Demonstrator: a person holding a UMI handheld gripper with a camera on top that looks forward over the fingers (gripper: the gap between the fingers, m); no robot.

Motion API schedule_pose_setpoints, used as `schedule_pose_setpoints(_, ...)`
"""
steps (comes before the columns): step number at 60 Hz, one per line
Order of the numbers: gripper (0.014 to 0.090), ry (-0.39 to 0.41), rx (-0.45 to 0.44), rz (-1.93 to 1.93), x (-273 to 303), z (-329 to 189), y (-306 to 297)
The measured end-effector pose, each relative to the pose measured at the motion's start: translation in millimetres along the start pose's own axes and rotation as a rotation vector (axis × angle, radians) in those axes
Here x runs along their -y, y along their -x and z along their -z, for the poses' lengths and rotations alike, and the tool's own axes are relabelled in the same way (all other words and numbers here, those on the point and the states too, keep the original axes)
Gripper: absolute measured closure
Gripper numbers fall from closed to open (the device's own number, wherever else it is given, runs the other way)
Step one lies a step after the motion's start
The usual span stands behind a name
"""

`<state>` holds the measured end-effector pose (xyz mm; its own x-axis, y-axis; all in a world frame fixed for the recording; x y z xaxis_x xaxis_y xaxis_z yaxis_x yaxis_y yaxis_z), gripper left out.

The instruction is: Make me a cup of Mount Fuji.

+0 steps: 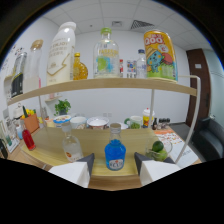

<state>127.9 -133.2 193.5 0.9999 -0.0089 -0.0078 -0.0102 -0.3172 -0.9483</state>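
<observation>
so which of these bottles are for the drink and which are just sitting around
Likely for the drink (a guess):
- blue bottle, just ahead of the open hand-held gripper
- clear bottle
- limes

Just standing about:
- white bottle
- orange carton
- potted plant

Bright, even light is coming from overhead and washing the white ceiling panels (100, 12) pale. The wide lens is bending the curved wooden upper shelf (100, 84) into an arc and leaning the tall white plastic bottle (61, 52) inward, while a black ring is closing the edges. Soft blur is smearing the label of the yellow cartoon-printed juice carton (160, 55). The blue-liquid glass bottle (115, 150) is glowing, lit through. Shadows are staying faint under the shelf.
</observation>
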Motion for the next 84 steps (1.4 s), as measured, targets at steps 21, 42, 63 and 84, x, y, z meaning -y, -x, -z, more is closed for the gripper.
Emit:
schedule_pose_setpoints(21, 0.0682, 0.033, 0.037, 0.007, -7.4, -29.3, -1.3)
schedule_pose_setpoints(42, 0.0693, 0.02, 0.049, -0.02, -11.6, 29.9, 6.5)
schedule_pose_setpoints(63, 0.0695, 0.166, -0.043, 0.102, -111.9, 60.4, 10.6)
schedule_pose_setpoints(84, 0.0695, 0.138, -0.114, 1.169, -92.6, 40.8, 6.9)
